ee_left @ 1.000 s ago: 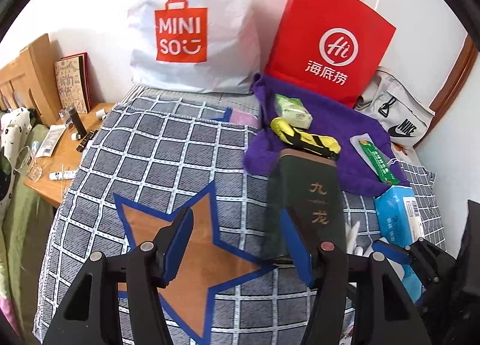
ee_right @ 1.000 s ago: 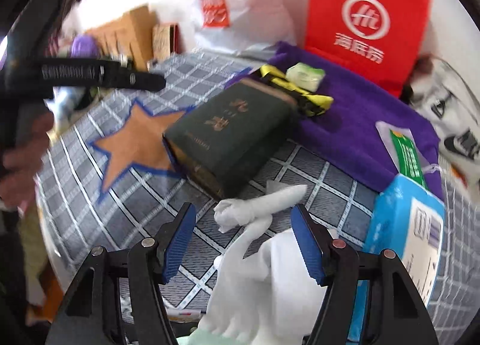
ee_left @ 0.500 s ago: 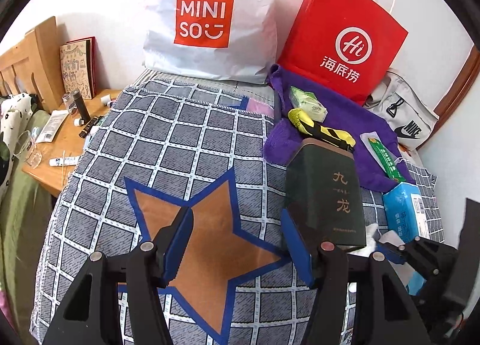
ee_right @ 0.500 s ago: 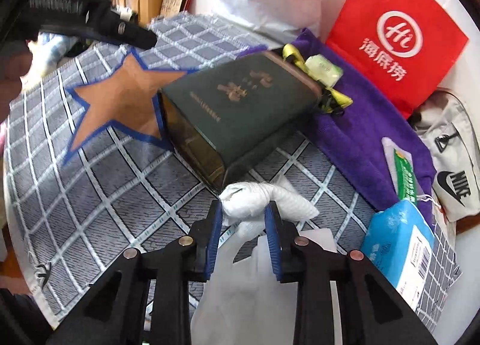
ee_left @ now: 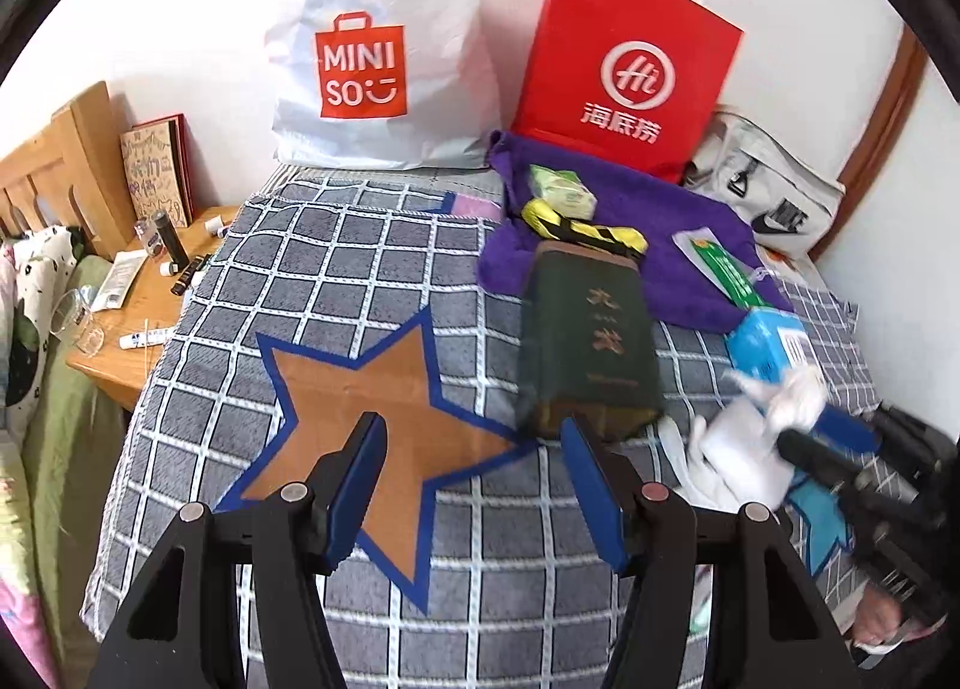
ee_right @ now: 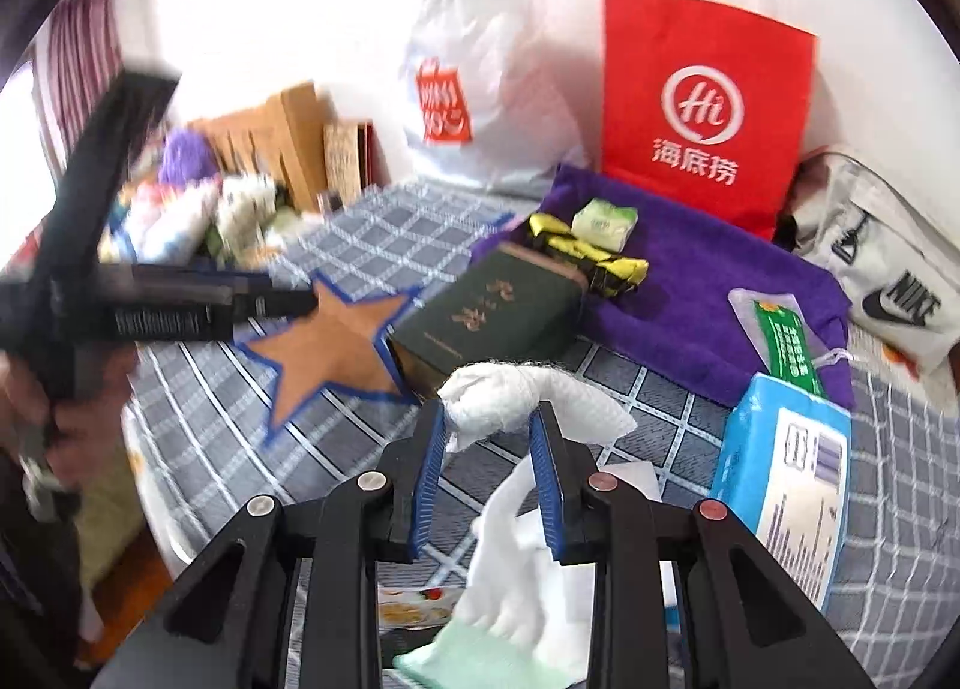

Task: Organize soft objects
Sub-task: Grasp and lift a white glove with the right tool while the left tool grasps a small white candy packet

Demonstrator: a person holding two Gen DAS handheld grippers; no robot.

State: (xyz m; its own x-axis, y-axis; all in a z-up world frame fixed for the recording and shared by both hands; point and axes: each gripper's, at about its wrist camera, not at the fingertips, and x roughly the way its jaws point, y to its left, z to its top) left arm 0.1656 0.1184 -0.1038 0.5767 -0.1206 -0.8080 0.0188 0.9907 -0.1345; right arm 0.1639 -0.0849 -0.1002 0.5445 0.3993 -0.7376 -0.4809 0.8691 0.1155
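Observation:
My right gripper (ee_right: 489,419) is shut on a white cloth (ee_right: 501,389) and holds its bunched end above the checked blanket (ee_right: 204,413); the rest hangs down between the fingers. The cloth also shows in the left wrist view (ee_left: 750,443), at the right beside the blue tissue pack (ee_left: 774,341). My left gripper (ee_left: 471,437) is open and empty over the orange star patch (ee_left: 366,383), just left of the dark green box (ee_left: 591,347). A purple towel (ee_left: 660,221) lies behind the box.
A white MINISO bag (ee_left: 372,65) and a red paper bag (ee_left: 624,71) stand against the wall. A grey Nike bag (ee_left: 774,197) sits at the right. A green packet (ee_left: 564,188), a yellow packet (ee_left: 582,230) and a green sachet (ee_left: 726,269) lie on the towel. A wooden bedside table (ee_left: 138,305) stands left.
My right gripper closed on the white cloth and lifted its bunched end off the blanket. My left gripper stayed open and drew back a little from the green box.

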